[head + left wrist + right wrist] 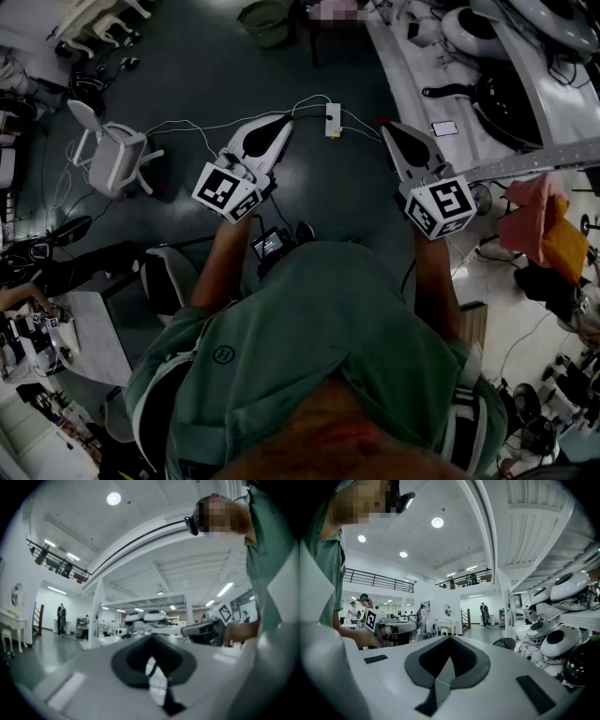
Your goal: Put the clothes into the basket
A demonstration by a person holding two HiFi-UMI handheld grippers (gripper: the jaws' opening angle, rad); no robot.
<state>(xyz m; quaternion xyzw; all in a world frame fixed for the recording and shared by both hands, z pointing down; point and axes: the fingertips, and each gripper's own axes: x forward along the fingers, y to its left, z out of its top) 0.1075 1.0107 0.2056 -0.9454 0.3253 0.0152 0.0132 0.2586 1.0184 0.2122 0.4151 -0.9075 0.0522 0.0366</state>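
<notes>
As far as I can judge, the task has not started. The pink and orange clothes [542,223] sit bunched well off to the right of the right claw [390,129]. A round tub [265,21], possibly the basket, stands far ahead. The right claw and the left claw [280,122] are each pressed together and empty.

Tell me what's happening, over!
Left gripper shut, empty. Right gripper shut, empty. Pink and orange clothes at right, untouched. Power strip on floor ahead.
</notes>
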